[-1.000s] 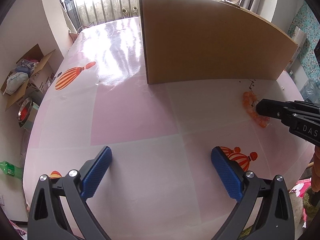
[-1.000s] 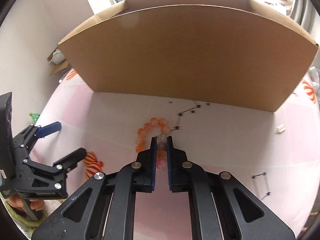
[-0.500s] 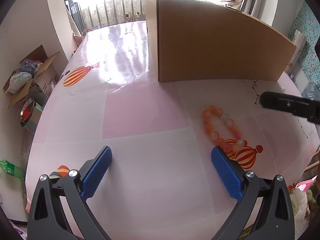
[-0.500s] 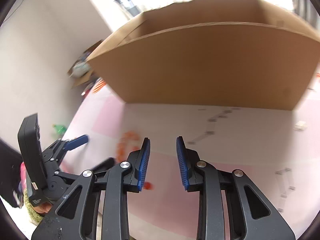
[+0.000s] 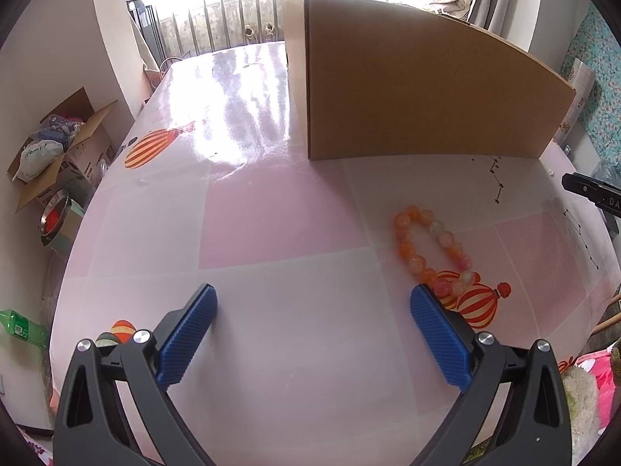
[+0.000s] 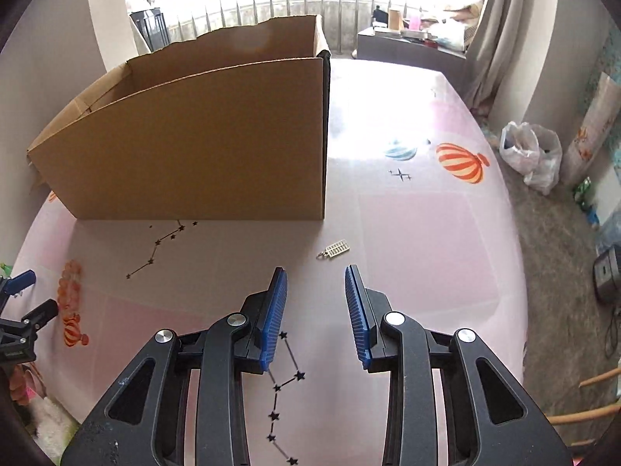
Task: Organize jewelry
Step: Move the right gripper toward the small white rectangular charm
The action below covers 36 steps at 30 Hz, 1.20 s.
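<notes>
An orange bead bracelet [image 5: 405, 250] lies loose on the pink tablecloth, just beyond my left gripper's right finger; it also shows at the left edge of the right wrist view [image 6: 69, 291]. My left gripper [image 5: 312, 303] is wide open and empty. The jaws of my right gripper [image 6: 314, 270] are opening with nothing between them; its tip shows at the right edge of the left wrist view [image 5: 582, 186]. A small silver abacus charm [image 6: 334, 250] lies just ahead of the right fingers. An open cardboard box [image 6: 194, 143] [image 5: 427, 89] stands behind.
The tablecloth [image 6: 407, 233] carries printed balloons and star lines. Its right edge drops to a floor with plastic bags [image 6: 531, 155]. On the floor to the left are an open carton [image 5: 58, 155], a metal bowl [image 5: 56, 219] and a green bottle [image 5: 23, 328].
My right gripper let go of the bracelet, opened, and swung right to face the charm. The bracelet now lies nearer my left gripper, which stayed put.
</notes>
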Tool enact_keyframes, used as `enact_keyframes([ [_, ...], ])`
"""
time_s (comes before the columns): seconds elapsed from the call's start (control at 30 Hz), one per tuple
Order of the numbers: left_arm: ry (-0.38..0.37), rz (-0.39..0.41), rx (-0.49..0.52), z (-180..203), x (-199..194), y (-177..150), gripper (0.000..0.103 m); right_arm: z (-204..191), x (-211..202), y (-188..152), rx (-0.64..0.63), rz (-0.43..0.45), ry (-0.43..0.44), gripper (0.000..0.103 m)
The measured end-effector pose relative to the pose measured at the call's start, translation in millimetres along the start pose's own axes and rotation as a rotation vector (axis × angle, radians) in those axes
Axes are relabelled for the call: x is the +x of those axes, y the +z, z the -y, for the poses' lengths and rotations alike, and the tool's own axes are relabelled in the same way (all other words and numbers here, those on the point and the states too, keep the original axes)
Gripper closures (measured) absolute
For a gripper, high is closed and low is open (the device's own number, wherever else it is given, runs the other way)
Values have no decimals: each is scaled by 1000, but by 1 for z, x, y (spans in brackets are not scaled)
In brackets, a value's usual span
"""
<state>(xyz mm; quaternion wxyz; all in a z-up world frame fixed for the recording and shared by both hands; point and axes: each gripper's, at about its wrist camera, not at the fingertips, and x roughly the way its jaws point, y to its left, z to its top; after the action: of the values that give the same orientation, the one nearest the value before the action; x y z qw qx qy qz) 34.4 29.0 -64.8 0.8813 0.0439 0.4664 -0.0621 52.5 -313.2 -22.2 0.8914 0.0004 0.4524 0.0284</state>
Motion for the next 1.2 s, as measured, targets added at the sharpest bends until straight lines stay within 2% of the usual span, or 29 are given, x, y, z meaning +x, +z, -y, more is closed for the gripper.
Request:
enact_keyframes([
  [0.2,2,0,-3,0,0,0,5,5,25,11,-72,0,-34,72],
  [0.33,3,2,-2,0,0,0,5,9,33,16,-102,9,-17,73],
  [0.37,3,1,-2,0,0,0,5,8,34,16,-94,4,-2,75],
  [0.43,3,2,-3,-1,0,0,5,9,34,14,-68,-7,47,92],
  [0.57,4,0,-3,0,0,1,5,-1,26,8,-50,4,49,100],
  [0.73,3,1,-3,0,0,1,5,-26,15,-6,-9,-8,141,100],
  [0.97,3,1,-2,-1,0,1,5,-86,7,-22,-58,-45,329,99],
  [1.07,2,2,-1,0,0,1,5,-93,-7,-23,-86,-11,327,94],
  [1.2,2,6,-2,0,-1,0,5,-64,-15,-13,-62,33,240,79],
])
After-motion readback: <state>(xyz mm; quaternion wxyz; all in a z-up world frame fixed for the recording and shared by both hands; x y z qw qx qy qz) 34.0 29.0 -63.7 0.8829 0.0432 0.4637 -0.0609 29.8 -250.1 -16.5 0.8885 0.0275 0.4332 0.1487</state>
